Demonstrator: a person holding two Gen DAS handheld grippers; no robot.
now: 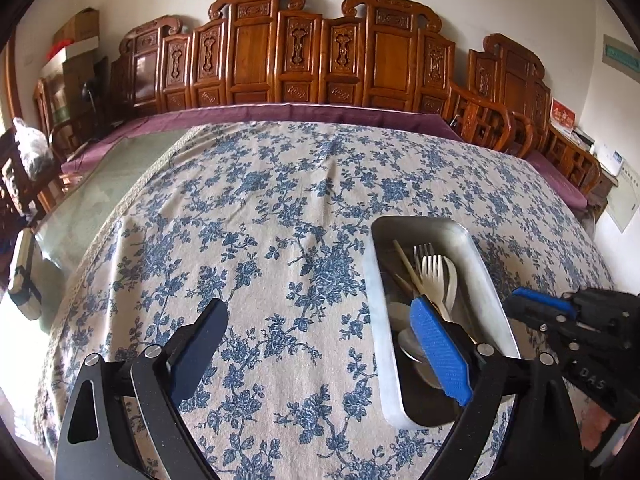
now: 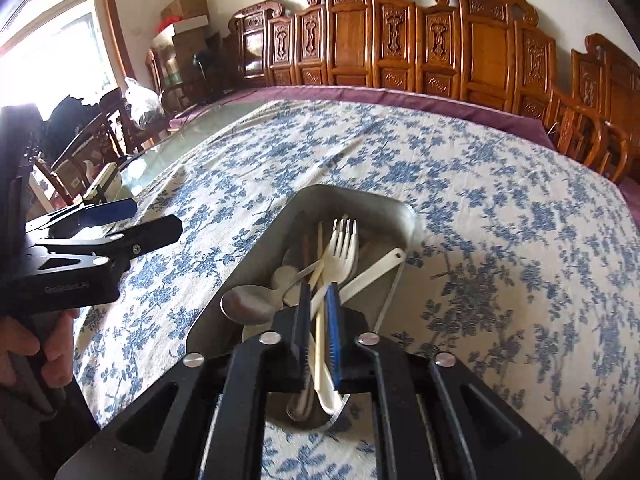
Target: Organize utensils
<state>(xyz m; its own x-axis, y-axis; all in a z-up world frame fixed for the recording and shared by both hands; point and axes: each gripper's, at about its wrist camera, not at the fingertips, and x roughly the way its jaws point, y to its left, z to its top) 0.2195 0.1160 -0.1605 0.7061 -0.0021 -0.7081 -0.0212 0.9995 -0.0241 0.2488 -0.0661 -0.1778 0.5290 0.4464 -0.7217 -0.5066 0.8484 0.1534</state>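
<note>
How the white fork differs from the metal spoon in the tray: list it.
Colour: the white fork looks like matte plastic; the metal spoon is shiny grey.
Head: the fork ends in tines, the spoon in a rounded bowl.
Pose: the fork's tines point toward the far end of the tray; the spoon's bowl sits at the near left rim.
Both lie in the same tray.

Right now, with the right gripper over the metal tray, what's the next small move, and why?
Probably lift the right gripper clear of the metal tray. Its jaws stand slightly apart around a white handle without clearly pinching it; forks and spoons already lie inside.
</note>
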